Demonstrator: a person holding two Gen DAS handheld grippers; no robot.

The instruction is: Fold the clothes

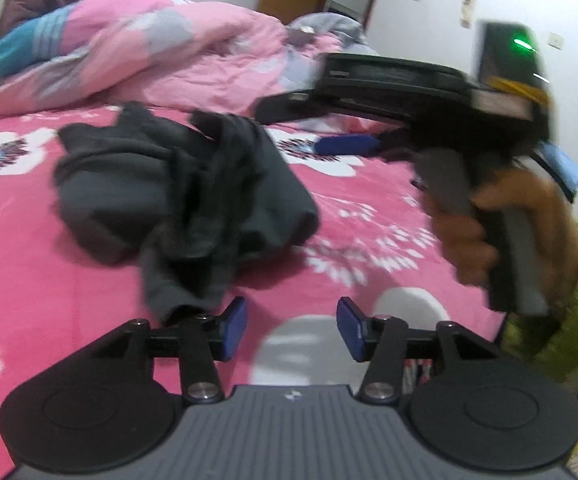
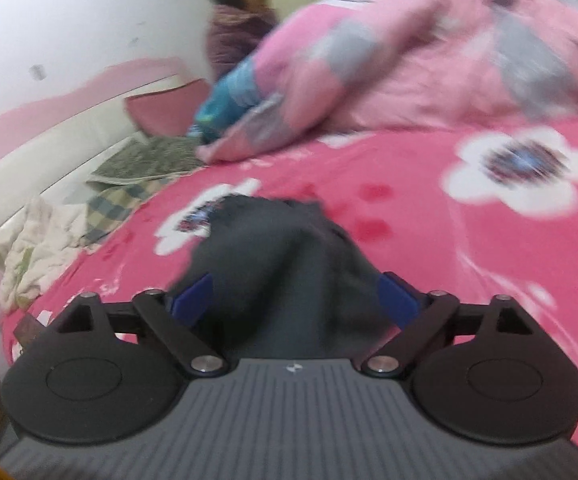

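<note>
Garment: dark matt cloth, soft and creased. Bed sheet: smooth pink printed cloth. Left gripper: matt black plastic, ribbed grey housing, shiny metal pivot screws, blue pads.

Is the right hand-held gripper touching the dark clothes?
Touching. In the right wrist view, the dark clothes bunch up between the right hand-held gripper fingers, pressing against both blue pads.

Pink flowered bed bears dark garment and quilt.
</note>
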